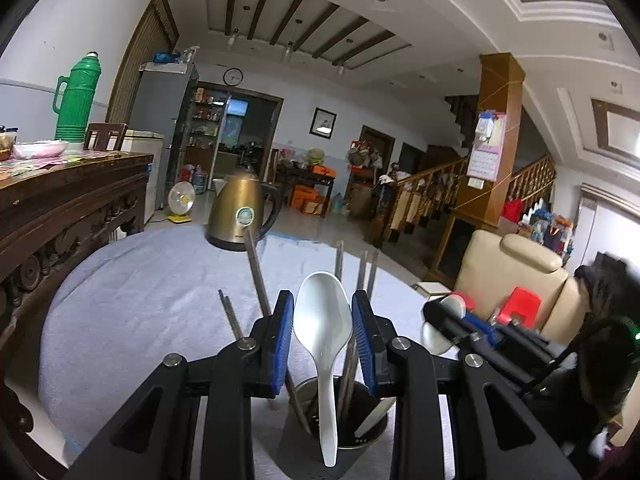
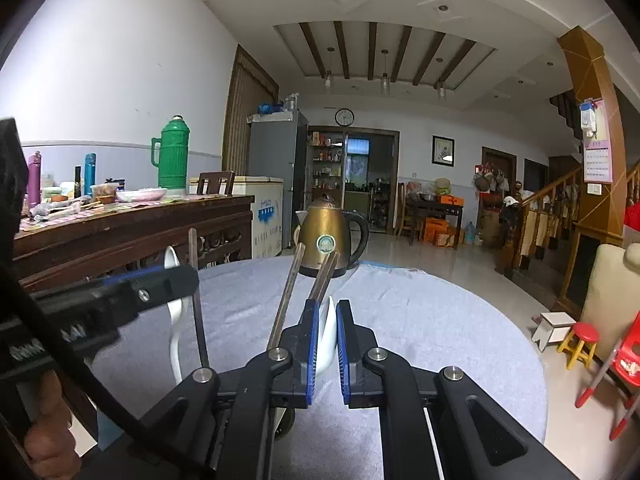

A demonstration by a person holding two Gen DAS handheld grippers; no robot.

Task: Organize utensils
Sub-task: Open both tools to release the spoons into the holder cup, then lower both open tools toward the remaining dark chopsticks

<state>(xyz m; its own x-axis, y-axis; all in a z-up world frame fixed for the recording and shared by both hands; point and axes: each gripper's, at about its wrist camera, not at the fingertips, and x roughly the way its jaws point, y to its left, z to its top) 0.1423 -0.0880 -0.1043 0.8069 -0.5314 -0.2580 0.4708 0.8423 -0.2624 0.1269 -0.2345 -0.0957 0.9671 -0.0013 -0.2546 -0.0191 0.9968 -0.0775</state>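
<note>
I'm seeing my left gripper (image 1: pixel 323 336) bracketing the white spoon (image 1: pixel 323 332) standing in the metal holder (image 1: pixel 344 420).
</note>
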